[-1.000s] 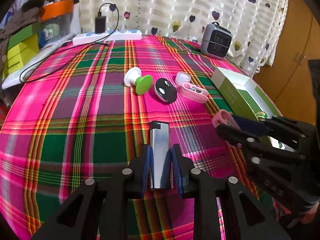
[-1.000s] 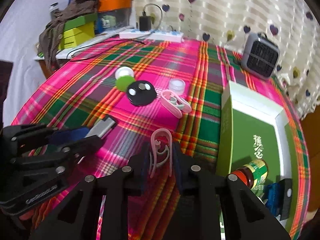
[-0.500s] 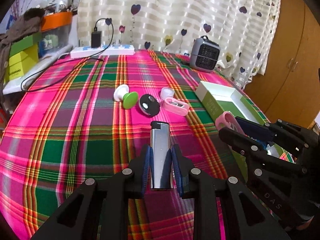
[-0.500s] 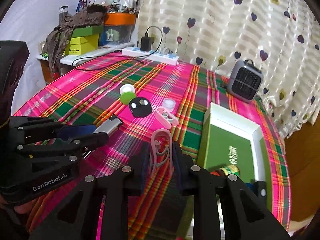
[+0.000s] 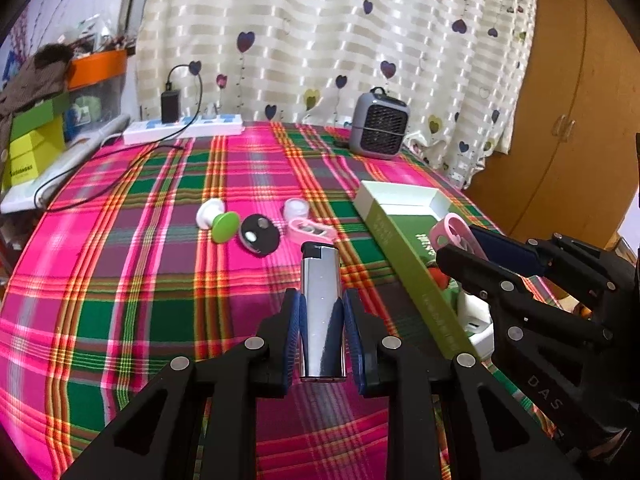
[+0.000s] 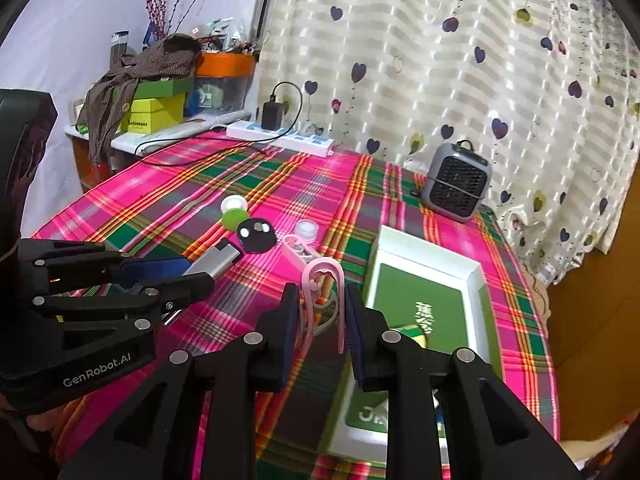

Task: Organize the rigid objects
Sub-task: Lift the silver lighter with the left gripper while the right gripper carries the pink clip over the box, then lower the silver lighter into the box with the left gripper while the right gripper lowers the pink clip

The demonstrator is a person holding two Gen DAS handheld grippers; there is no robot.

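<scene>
My left gripper (image 5: 322, 334) is shut on a silver lighter (image 5: 322, 312) with a black cap, held above the plaid tablecloth. The same lighter (image 6: 216, 261) shows in the right wrist view, sticking out of the left gripper (image 6: 188, 272) at the left. My right gripper (image 6: 322, 320) is shut on a pink plastic clip (image 6: 324, 292), lifted beside the green and white box (image 6: 424, 276). In the left wrist view the right gripper (image 5: 472, 246) enters from the right, holding the pink clip (image 5: 450, 232) over the box (image 5: 400, 240).
On the cloth lie a white and green knob (image 5: 216, 220), a black oval disc (image 5: 258, 234), a small white cap (image 5: 296, 209) and a pink case (image 5: 310, 232). A grey mini heater (image 5: 379, 126) and a white power strip (image 5: 184, 128) stand at the far edge.
Both grippers have risen from the cloth and tilted up, carrying the lighter and the pink clip. More of the curtain and the far edge of the table shows now.
</scene>
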